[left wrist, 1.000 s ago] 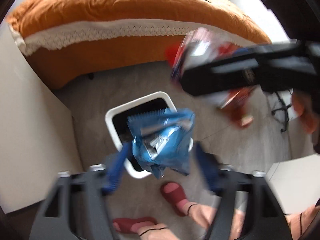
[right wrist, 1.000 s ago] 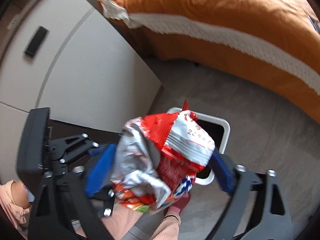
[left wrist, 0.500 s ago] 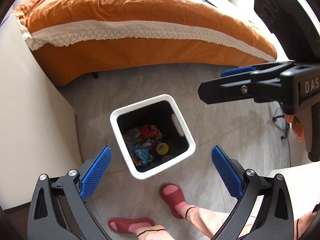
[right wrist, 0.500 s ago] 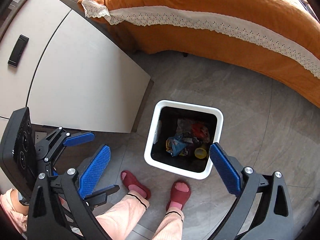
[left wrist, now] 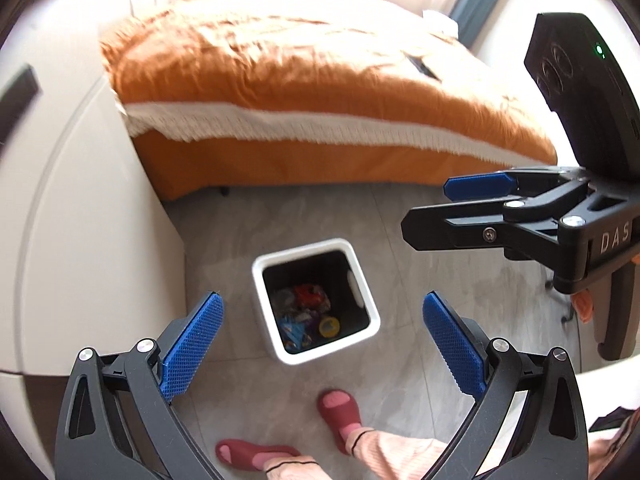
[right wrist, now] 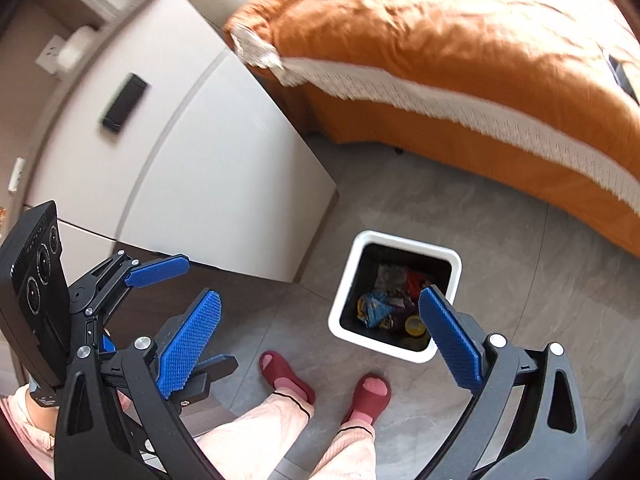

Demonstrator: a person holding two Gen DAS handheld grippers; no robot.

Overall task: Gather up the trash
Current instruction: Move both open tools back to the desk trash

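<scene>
Hanging above the white bin [left wrist: 370, 322], both tools are empty with their blue pads spread wide: the left gripper [left wrist: 322, 350] frames the bin almost squarely between its fingers, while the right gripper [right wrist: 320, 338] has the bin just inside its right-hand pad. The bin stands on the grey floor [left wrist: 400, 216] directly below and ahead of the fingers, near the foot of the orange bed [left wrist: 320, 80] and beside a white cabinet [right wrist: 224, 152]; the person's red slippers [right wrist: 286, 376] are planted just short of it. Collected wrappers [left wrist: 304, 316] lie at the bottom, blue, red and silver, with a yellow round piece among them. Compared with a second ago, the blue packet that sat in the left jaws and the red-and-silver packet in the right are gone from the fingers and now rest in the bin, and both views have pulled higher and tilted toward the bed. No loose trash shows within reach, so I judge the next move to be a turn away in search of more.
</scene>
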